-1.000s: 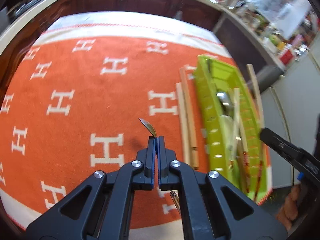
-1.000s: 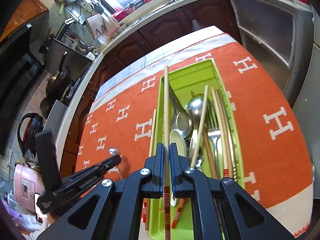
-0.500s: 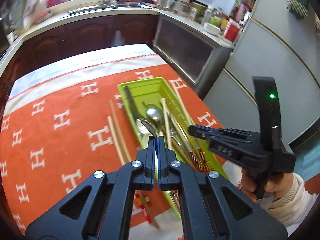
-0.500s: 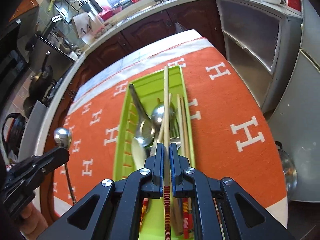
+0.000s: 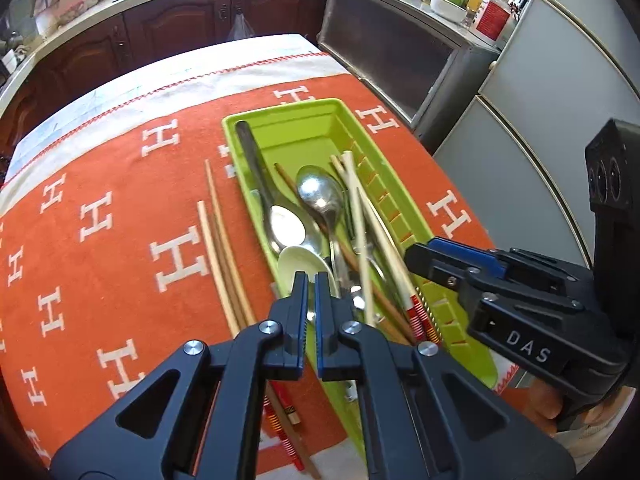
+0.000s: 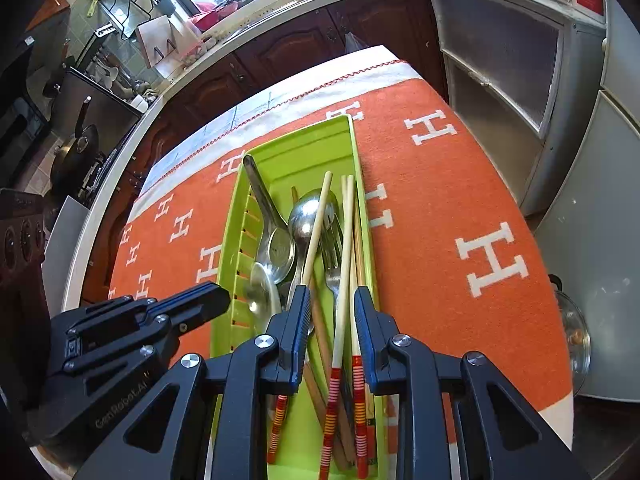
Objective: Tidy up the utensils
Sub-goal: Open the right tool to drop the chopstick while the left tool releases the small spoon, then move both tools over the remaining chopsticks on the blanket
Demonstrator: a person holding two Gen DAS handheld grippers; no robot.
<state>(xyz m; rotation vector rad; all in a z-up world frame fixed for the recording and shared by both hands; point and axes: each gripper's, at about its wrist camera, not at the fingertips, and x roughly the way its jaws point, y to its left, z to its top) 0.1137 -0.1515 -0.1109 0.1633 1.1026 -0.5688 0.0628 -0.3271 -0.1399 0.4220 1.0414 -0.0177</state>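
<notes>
Much of the green tray's (image 6: pixel 296 152) near end is hidden from you behind the gripper bodies, and the utensils in it overlap so heavily that a full count is not possible. Your left gripper (image 5: pixel 311 280) has its jaws closed together at the tray's left rim; whether it pinches anything thin you cannot tell, since only a small shiny bit shows between the fingers. Your right gripper (image 6: pixel 331 300) is opening its jaws above the tray's near end; two pale chopsticks with red-and-white striped ends (image 6: pixel 345 264) lie between the pads, and neither pad presses on them. A third pale chopstick (image 6: pixel 318 224) slants across the spoons, with its lower part hidden behind the left pad. In the tray you can make out two steel spoons (image 5: pixel 320 196), a white ceramic spoon (image 5: pixel 300 260) partly covered by your left fingers, a fork (image 6: pixel 332 256) and some darker wooden chopsticks. Two more wooden chopsticks (image 5: pixel 218 240) lie on the orange cloth (image 5: pixel 100 200) just beside the tray's left edge, their striped ends cut off under your left gripper. The tray sits toward the right side of the table, running lengthwise away from you.
</notes>
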